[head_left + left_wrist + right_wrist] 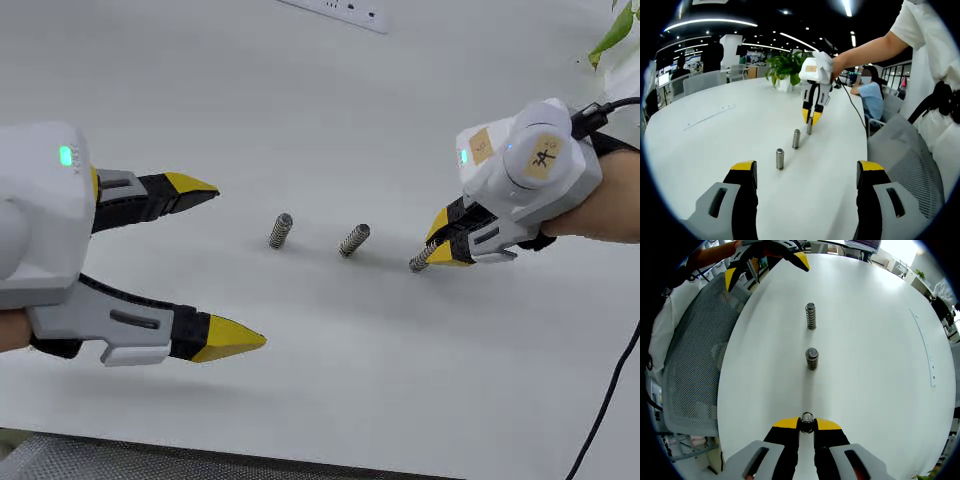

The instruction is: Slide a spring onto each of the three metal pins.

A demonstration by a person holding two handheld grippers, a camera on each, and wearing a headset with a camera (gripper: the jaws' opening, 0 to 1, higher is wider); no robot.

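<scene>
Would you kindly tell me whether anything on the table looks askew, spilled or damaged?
Nothing stands out. The first spring and second spring stand upright and apart on the white table; the third spring, in line with them, sits between the right gripper's tips. The left gripper hangs open, away from them.

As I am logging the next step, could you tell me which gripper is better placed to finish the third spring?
Right, likely: the right gripper has its fingers shut on the third spring, while the left gripper hangs open, apart from it.
</scene>
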